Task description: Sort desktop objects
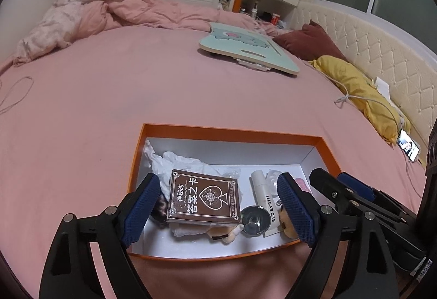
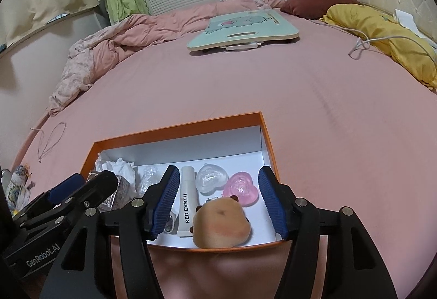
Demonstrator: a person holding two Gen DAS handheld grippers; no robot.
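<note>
bed: pink sheet (image 1: pixel 164 96) | lap desk (image 1: pixel 245 50) | yellow pillow (image 1: pixel 363 91) | phone (image 1: pixel 408 148)

Orange box (image 1: pixel 331 155) w/ white inside, brown card pack (image 1: pixel 204 199), pink sheet (image 1: pixel 136 85).

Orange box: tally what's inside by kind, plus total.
Inside the orange box:
Card box, brown: 1
White tube: 1
Heart-shaped cases, clear and pink: 2
Plush toy: 1
Metal cup: 1
Crumpled tissue: 1
Total: 7. More may be hidden under the card box.
</note>
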